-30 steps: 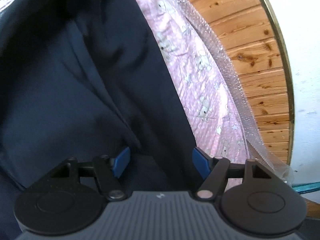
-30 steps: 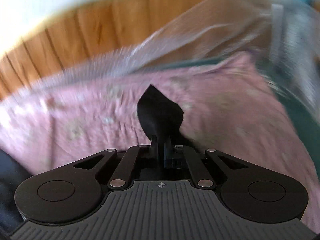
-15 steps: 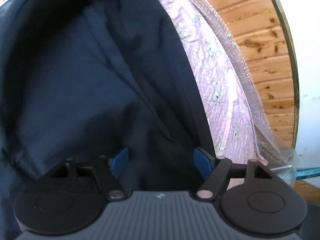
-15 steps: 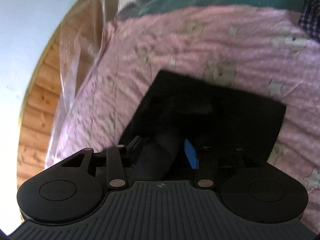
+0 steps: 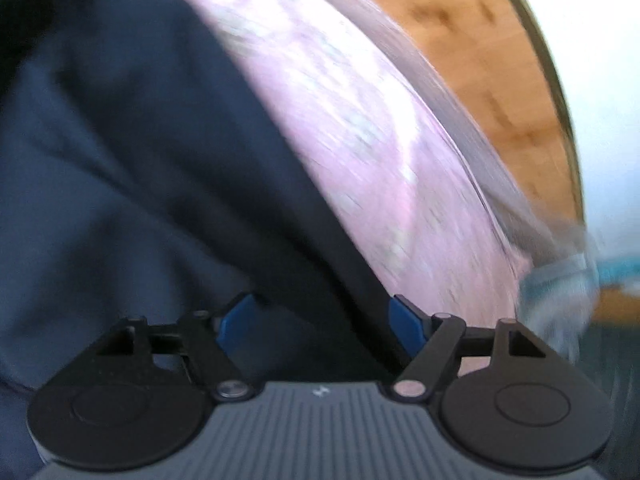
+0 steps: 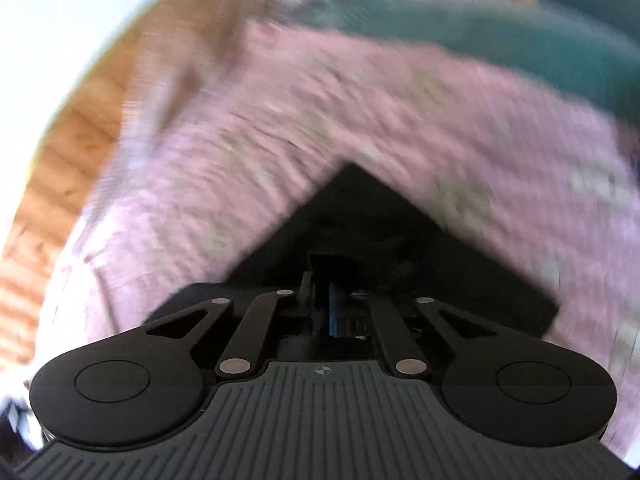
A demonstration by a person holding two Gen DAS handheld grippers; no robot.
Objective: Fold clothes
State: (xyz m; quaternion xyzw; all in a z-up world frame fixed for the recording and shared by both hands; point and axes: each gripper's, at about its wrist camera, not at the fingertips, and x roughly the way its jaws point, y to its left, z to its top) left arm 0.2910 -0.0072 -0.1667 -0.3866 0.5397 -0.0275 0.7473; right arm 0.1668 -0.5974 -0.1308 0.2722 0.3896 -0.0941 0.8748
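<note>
While both views are smearing with motion blur, the left gripper (image 5: 322, 322) is standing with its 2 blue fingertips (image 5: 236, 322) spread wide apart, nothing pinched between them, and the navy garment (image 5: 132, 168) is lying right under that gap, filling the whole left side of the left wrist view in soft folds. Its dark edge is running diagonally from the upper left down to the inner side of the right-hand fingertip, and beyond that edge the pink blanket (image 5: 360, 128) with its pale printed figures is showing as the surface underneath. Past the blanket, a clear plastic sheet (image 5: 516, 208) is trailing along its border, with the wooden panelling (image 5: 480, 60) and a white wall (image 5: 600, 80) behind it. Over on the right wrist view, the right gripper (image 6: 326, 300) is sitting with its jaws drawn close together, clamping onto a corner of the navy garment (image 6: 352, 220), which is fanning out ahead of the fingers as a dark pointed flap over the pink blanket (image 6: 240, 168). A sliver of blue pad is peeking out between the fingers, with dark cloth bunching around it. A teal fabric (image 6: 500, 36) is crossing the top of that view beyond the blanket, and the wooden panelling (image 6: 80, 140) is curving down the left side.
</note>
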